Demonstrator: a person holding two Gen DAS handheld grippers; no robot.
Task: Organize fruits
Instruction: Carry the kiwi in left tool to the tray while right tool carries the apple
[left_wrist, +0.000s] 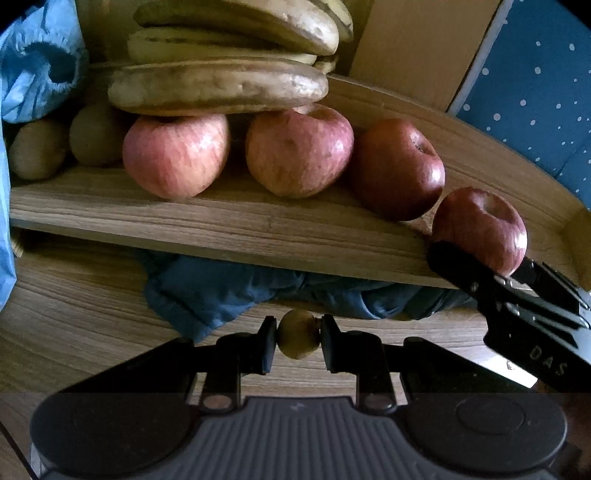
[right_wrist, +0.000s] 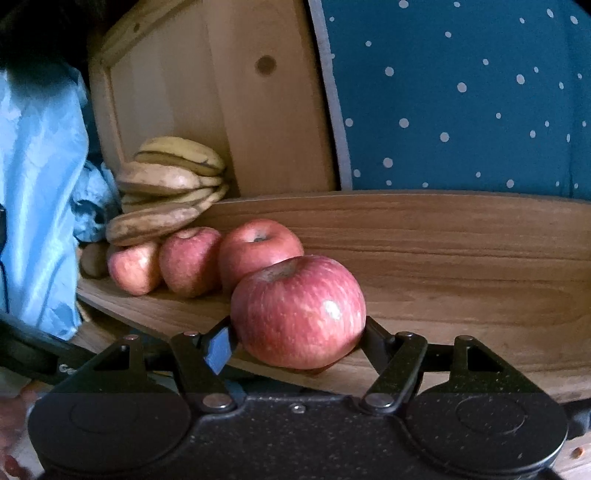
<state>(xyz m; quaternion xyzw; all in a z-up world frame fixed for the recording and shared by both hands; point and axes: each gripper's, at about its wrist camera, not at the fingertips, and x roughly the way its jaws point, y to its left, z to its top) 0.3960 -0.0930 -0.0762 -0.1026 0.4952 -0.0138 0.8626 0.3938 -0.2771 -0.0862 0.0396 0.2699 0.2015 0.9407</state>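
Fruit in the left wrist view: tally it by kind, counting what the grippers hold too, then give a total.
Apples: 4, three on the wooden tray and one in the right gripper.
Kiwis: 3, two at the tray's left end, one in the left gripper.
Bananas: one stacked bunch; separate fruits cannot be counted.
Total: 7 fruits plus the bunch.

- Light blue plastic bag (left_wrist: 35, 66): crumpled, glossy, at the left edge beside the tray's end.
- Dark blue cloth (left_wrist: 229, 291): bunched on the counter (left_wrist: 74, 321), partly tucked under the tray's front edge.
- Pale wooden panel (right_wrist: 221, 96): upright, framed, one dark knot, standing behind the tray.
- Teal fabric with white dots (right_wrist: 461, 96): grey-edged, upright, to the right of the panel.
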